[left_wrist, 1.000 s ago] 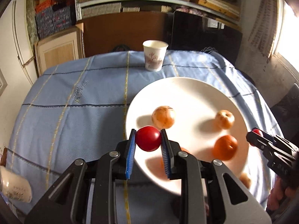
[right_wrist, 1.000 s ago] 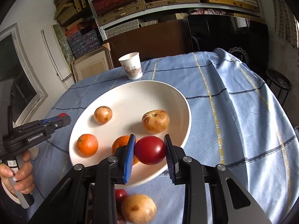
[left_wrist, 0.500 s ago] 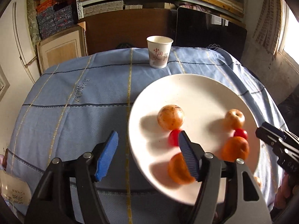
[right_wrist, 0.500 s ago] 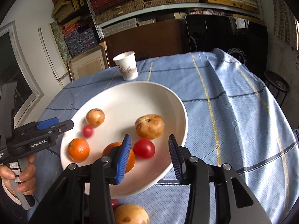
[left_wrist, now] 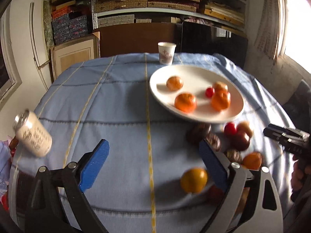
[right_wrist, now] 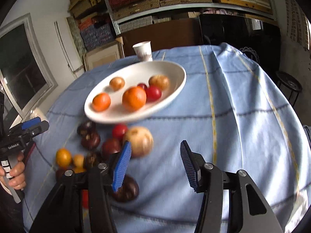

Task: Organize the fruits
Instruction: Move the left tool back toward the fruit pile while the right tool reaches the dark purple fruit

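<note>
Both the left gripper (left_wrist: 153,161) and the right gripper (right_wrist: 155,164) are spread wide and empty. The white plate (right_wrist: 175,89), upper centre, carries oranges and small red fruit; loose fruit lies below it.

cluttered storeroom: metal shelving (left_wrist: 167,11) at twelve o'clock, stacked with woven boxes. brown cabinet (left_wrist: 136,38) below it, framed panel (left_wrist: 74,55) at ten. bright window (left_wrist: 297,23) at two, dark window (right_wrist: 21,68) at nine. white walls.
</note>
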Motion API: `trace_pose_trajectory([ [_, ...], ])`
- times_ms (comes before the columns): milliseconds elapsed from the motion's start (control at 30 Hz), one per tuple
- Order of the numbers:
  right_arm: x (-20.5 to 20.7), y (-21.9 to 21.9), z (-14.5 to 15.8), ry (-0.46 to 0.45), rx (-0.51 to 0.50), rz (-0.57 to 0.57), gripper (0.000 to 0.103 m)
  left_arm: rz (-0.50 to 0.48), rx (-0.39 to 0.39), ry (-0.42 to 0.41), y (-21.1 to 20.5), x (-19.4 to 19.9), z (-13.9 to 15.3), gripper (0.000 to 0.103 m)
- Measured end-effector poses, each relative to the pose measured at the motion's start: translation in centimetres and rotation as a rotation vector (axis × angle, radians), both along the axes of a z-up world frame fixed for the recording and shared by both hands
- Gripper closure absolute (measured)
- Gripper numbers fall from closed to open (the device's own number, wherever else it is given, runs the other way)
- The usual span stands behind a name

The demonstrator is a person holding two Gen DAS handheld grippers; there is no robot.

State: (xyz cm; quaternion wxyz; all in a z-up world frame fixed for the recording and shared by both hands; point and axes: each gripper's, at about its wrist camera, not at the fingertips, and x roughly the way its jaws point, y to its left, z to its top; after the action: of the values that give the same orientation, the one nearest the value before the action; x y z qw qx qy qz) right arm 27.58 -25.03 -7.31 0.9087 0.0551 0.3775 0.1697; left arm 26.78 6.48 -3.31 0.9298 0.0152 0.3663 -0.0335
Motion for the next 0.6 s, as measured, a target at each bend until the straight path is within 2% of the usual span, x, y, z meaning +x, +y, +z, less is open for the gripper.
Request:
trace_pose_trajectory([
  [133,-1.6,1.2,0.1,-0.018,-0.068,0.059,0.050,-0.008,-0.041,0.074,0.4,-1.1,-1.7,0.011],
  [200,-2.0,1.8,-0.3,-0.008,-0.119,0.075,0.050,0.007,-0.049,0.074,0.7,-1.4,-1.8,0.011],
  [433,-2.9,3.9,-1.1,0.025,-0.194,0.189,0.050,0.062,-0.076,0.077,2.0,-1.1,-1.9,0.010],
  [600,-2.8,3.8,-1.6,0.057,-0.184,0.202,0.050,0.082,-0.078,0.082,2.3,-0.9,-1.9,0.010],
])
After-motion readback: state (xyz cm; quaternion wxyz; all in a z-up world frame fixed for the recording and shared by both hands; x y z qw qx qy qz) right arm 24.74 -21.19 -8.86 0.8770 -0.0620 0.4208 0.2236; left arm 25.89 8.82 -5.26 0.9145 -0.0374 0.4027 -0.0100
